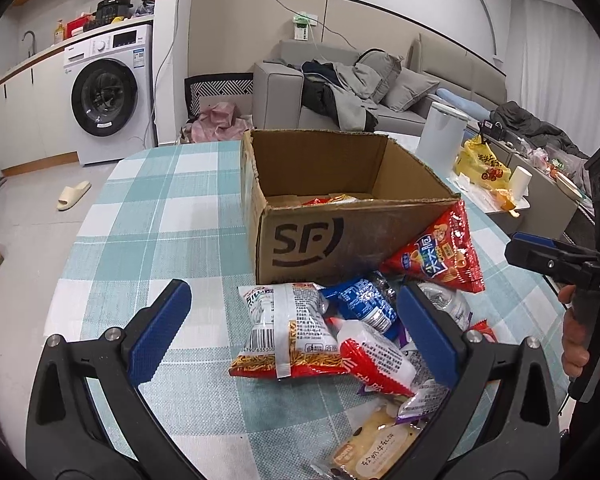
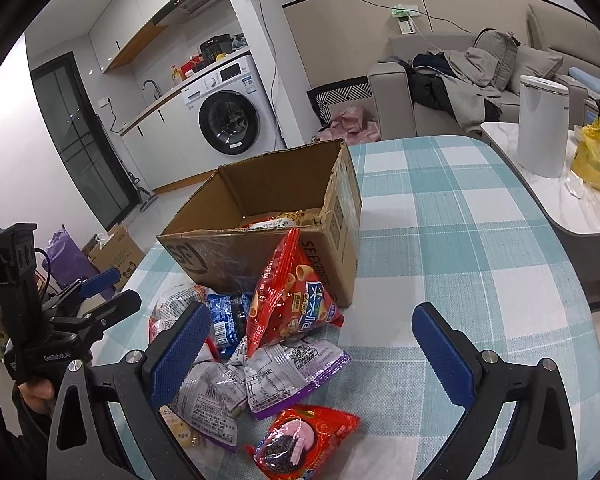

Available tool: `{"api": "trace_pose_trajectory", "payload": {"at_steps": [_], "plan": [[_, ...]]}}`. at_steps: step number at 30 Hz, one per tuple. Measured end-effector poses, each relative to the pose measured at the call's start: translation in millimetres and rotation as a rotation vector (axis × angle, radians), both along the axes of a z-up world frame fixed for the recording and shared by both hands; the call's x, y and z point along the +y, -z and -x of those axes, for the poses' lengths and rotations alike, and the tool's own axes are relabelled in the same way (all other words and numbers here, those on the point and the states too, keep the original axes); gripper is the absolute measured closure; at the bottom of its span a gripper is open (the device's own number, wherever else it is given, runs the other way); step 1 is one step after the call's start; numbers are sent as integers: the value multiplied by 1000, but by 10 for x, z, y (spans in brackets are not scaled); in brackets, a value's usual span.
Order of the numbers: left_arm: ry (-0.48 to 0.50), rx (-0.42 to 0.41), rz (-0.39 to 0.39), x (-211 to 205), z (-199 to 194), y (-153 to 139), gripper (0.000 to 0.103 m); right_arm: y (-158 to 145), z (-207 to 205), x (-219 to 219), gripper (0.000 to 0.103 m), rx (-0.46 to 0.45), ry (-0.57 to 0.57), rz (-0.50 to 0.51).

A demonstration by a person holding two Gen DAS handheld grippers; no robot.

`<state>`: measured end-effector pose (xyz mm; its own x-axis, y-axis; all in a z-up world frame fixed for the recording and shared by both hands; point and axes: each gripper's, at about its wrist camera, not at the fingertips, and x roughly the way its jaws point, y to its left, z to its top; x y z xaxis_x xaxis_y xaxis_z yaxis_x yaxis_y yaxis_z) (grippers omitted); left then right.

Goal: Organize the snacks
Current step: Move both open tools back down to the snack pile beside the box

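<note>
Left wrist view: the left gripper (image 1: 294,322) is spread wide and empty over loose snack packets (image 1: 288,336) just before the cardboard box (image 1: 300,240), which holds only a few.

Right wrist view: the right gripper (image 2: 312,344), also spread, reveals an extra cookie packet (image 2: 300,440) nearest the camera.

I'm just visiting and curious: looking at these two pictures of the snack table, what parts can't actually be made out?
- Cardboard box contents: both views, its walls hide all but a few packet tops.
- Cream pastry packet: left view, cut by the left hand-held gripper frame and the bottom edge.
- Silver packets: right view, print too small to read; the right hand-held gripper finger covers part.
</note>
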<state>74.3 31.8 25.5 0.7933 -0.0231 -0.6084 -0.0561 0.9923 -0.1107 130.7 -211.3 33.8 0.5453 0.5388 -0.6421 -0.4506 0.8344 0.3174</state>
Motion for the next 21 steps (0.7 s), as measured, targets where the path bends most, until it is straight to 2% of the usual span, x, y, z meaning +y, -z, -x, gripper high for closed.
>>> {"api": "trace_pose_trajectory", "payload": {"at_steps": [9, 14, 21], "plan": [[-23, 42, 13, 45, -91, 137, 1, 104, -57, 57, 1, 33, -14, 4], [-37, 76, 55, 115, -173, 232, 1, 136, -107, 92, 1, 39, -5, 10], [-64, 114, 57, 196, -319, 335, 1, 158, -204, 218, 1, 42, -23, 28]]}}
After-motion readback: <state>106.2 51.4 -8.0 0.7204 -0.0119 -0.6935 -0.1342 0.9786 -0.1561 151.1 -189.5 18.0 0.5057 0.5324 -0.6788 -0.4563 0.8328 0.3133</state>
